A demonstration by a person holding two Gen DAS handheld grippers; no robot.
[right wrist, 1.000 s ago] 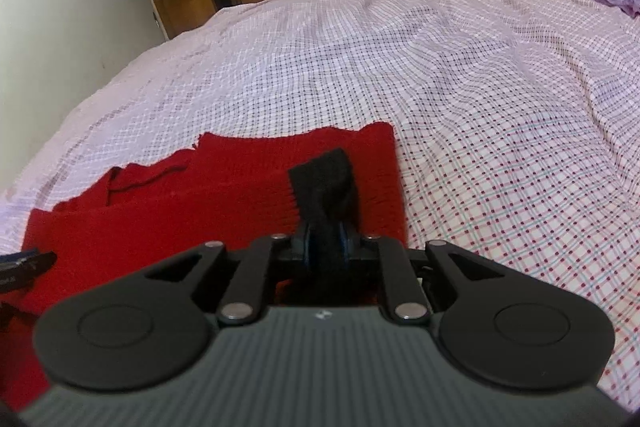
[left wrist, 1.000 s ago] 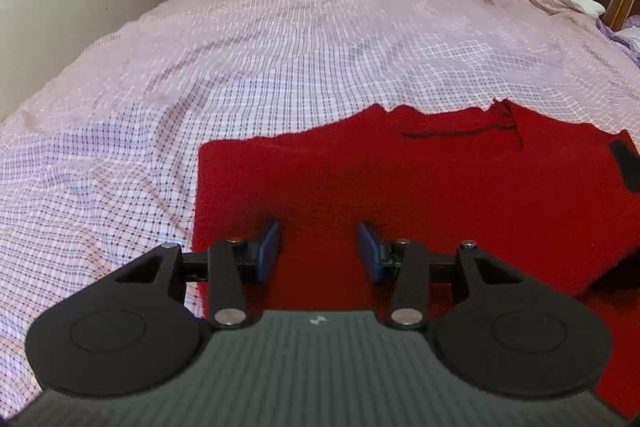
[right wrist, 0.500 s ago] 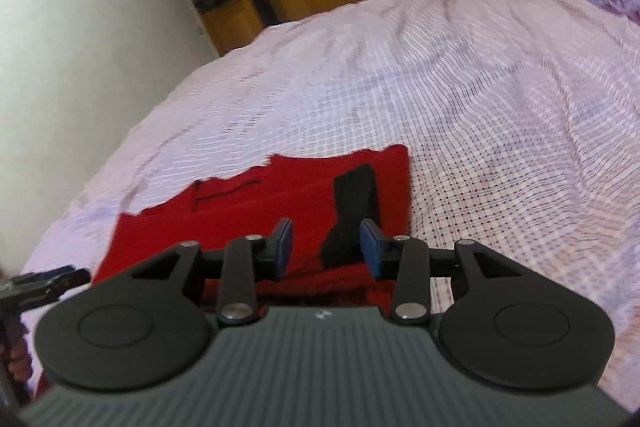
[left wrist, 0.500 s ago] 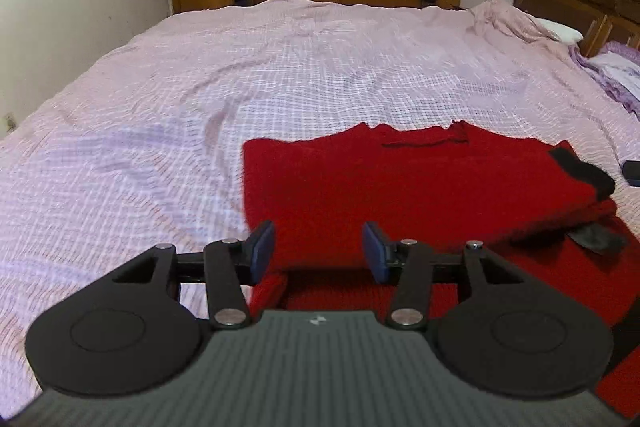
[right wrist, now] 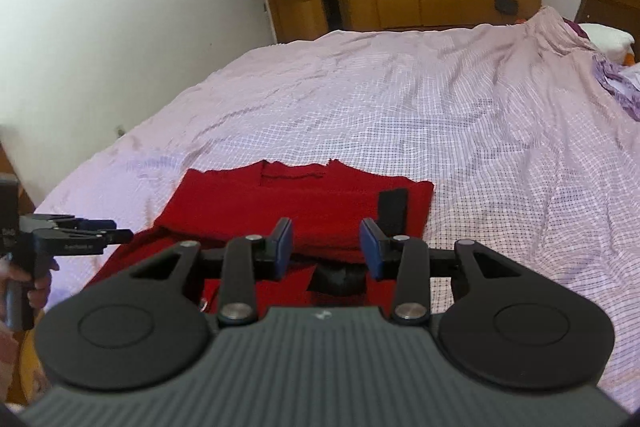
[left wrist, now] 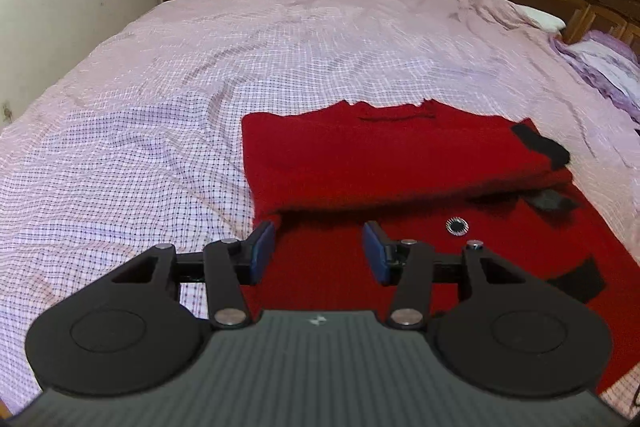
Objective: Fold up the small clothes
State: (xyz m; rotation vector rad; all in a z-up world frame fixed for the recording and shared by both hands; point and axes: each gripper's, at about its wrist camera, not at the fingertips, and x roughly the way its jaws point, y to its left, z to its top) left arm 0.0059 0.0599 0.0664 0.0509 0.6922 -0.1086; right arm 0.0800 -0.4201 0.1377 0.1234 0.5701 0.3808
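Both hand-held grippers, left (left wrist: 318, 253) and right (right wrist: 325, 247), hang released, part-open above red garment (left wrist: 384, 163).

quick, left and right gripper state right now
left gripper: open, holding nothing, above the red sweater.
right gripper: open after its jaws just opened, nothing between them.

Both hand-held gripper (left wrist: 318, 253) units: black arms, blue pads, silver screws.
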